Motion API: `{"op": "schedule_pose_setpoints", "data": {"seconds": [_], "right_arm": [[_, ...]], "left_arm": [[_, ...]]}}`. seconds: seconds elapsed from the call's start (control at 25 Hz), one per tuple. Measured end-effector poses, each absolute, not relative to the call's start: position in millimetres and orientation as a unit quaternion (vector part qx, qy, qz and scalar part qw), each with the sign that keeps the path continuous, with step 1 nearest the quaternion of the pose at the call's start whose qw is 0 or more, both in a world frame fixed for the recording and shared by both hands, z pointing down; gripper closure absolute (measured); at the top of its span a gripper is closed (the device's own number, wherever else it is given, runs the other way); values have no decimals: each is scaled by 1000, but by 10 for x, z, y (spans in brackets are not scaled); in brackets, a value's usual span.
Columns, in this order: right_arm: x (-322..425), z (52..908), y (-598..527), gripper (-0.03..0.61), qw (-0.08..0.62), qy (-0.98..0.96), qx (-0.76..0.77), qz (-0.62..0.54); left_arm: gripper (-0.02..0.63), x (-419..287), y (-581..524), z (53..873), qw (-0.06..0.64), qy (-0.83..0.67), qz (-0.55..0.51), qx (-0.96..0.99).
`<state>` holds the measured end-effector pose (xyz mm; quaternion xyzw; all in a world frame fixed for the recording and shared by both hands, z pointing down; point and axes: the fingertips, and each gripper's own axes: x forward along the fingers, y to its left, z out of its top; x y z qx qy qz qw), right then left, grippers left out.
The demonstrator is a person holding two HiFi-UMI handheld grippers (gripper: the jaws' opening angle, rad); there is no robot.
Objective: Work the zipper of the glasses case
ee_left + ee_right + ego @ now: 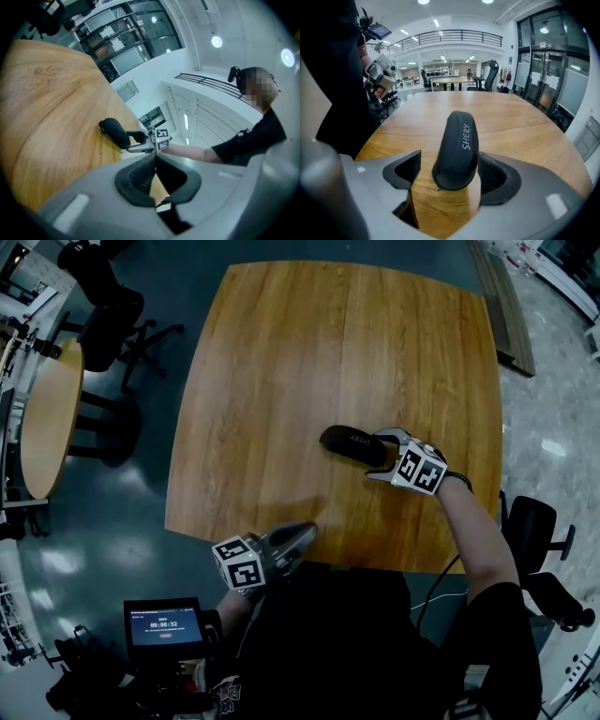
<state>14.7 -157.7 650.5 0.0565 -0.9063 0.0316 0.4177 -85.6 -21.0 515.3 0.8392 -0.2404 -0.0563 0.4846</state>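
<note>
A black zippered glasses case (352,444) lies on the square wooden table (281,352), right of centre. My right gripper (378,456) is open and straddles the case's near end (457,150). One pad sits close against the case's side, and a gap shows at the other pad. The zipper pull is not visible. My left gripper (312,527) is shut on nothing, low over the table's front edge, well apart from the case. In the left gripper view, its closed jaws (153,161) point toward the case (115,132) and the right gripper (140,140).
A round wooden table (47,418) and a black office chair (103,306) stand off to the left. Another chair (536,531) stands at the right. A small timer screen (165,626) sits below the table's front edge.
</note>
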Motion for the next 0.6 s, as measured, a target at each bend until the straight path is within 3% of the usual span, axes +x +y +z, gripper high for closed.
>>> {"op": "schedule_pose_setpoints", "data": {"seconds": [0.16, 0.24, 0.32, 0.44, 0.6], "right_arm": [[368, 6074, -1468, 221, 336, -926, 161, 61], [558, 5734, -1376, 303, 254, -930, 250, 88], [704, 5370, -1173, 567, 157, -923, 328, 128], [737, 4965, -757, 574, 47, -900, 393, 180], [496, 4592, -278, 574, -15, -883, 422, 205]], "left_arm": [[615, -762, -203, 5241, 477, -201, -62, 854], [615, -649, -173, 5204, 470, -178, -52, 863], [615, -545, -110, 5166, 463, -156, -49, 871], [615, -424, -70, 5114, 455, -120, -45, 881], [615, -338, -87, 5008, 437, -118, -33, 891]]}}
